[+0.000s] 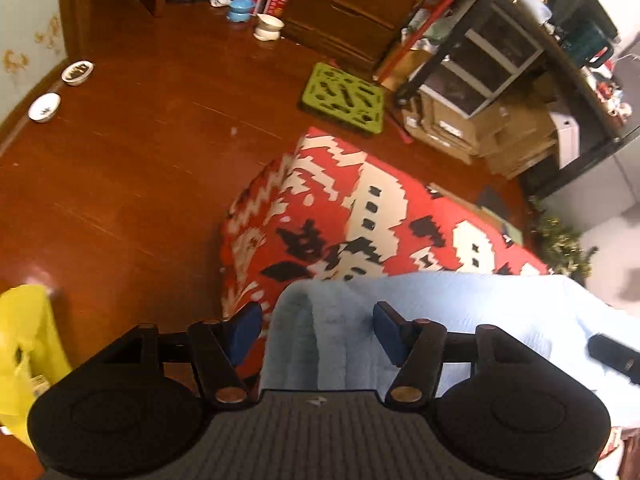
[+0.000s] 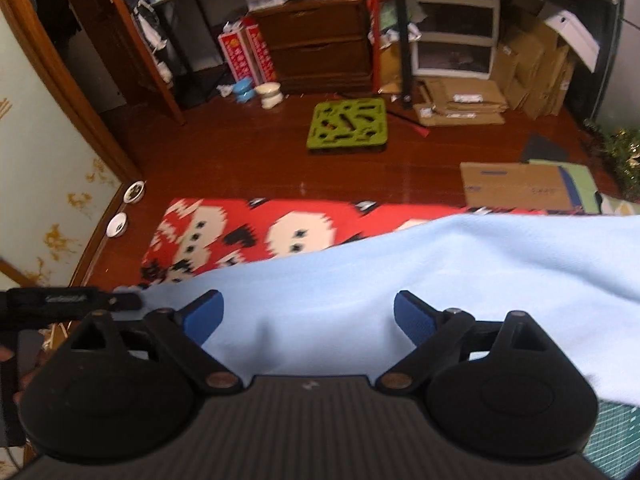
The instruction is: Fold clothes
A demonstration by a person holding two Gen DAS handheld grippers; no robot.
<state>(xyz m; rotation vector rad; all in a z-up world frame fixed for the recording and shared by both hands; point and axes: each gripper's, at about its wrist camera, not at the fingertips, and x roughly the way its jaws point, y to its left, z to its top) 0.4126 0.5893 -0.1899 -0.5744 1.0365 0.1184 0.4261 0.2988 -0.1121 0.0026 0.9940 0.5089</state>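
A lived-in home room: a polished wooden floor (image 2: 240, 152) with pet bowls (image 2: 256, 92) along the wall, a wooden chest of drawers (image 2: 320, 44), stacked cardboard boxes (image 2: 532, 64), cluttered shelves (image 2: 452, 20) and a red snowman-patterned blanket (image 2: 256, 232).

Wood floor (image 2: 248, 152), dresser (image 2: 320, 40), shelf w/ boxes.

Each camera sits on a gripper, close above the light blue cloth (image 1: 460, 312), and looks down and forward past it to the far wall. The left one is near the cloth's left end, the right one over its middle. Both see the red snowman blanket (image 2: 256, 232) and the green mat (image 1: 342, 98) far on the floor.
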